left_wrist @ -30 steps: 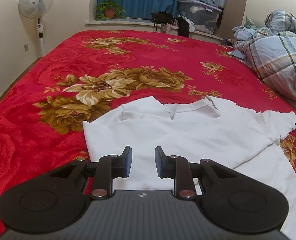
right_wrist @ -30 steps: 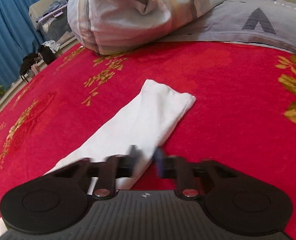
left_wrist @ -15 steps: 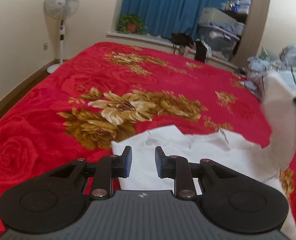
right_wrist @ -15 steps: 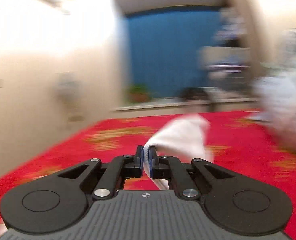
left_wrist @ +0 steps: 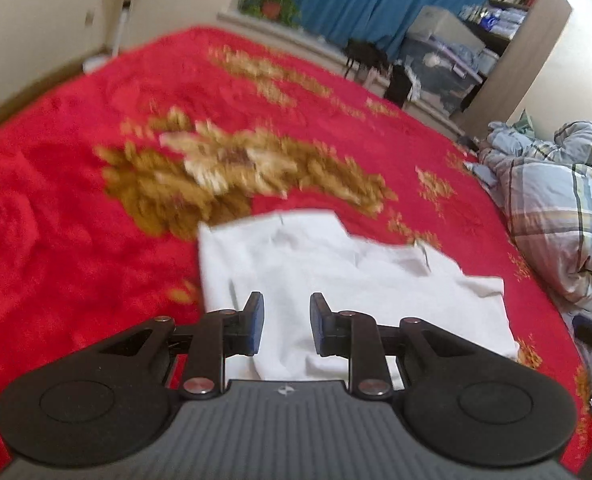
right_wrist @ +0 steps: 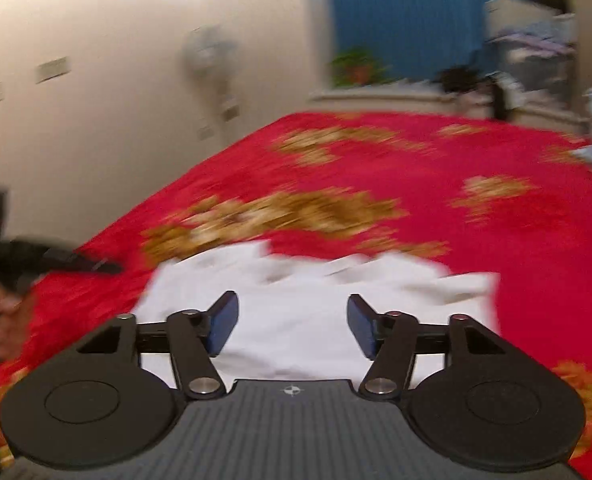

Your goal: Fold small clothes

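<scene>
A white small shirt (left_wrist: 336, 280) lies on the red flowered bedspread (left_wrist: 76, 220), its right sleeve folded in over the body. My left gripper (left_wrist: 283, 322) is open and empty, hovering over the shirt's near left part. In the right wrist view the same shirt (right_wrist: 296, 300) lies just ahead, blurred by motion. My right gripper (right_wrist: 292, 326) is wide open and empty above the shirt's near edge. The left gripper's body and the hand holding it (right_wrist: 12, 276) show at the far left of that view.
A plaid quilt (left_wrist: 556, 216) is heaped on the bed's right side. A window ledge with a potted plant (left_wrist: 272, 2), blue curtains, storage boxes (left_wrist: 444, 60) and a wardrobe lie beyond the bed. A standing fan (right_wrist: 212, 64) stands by the left wall.
My right gripper carried the sleeve up and over onto the shirt body, then opened and let it go. My left gripper stayed open and shifted slightly over the shirt.
</scene>
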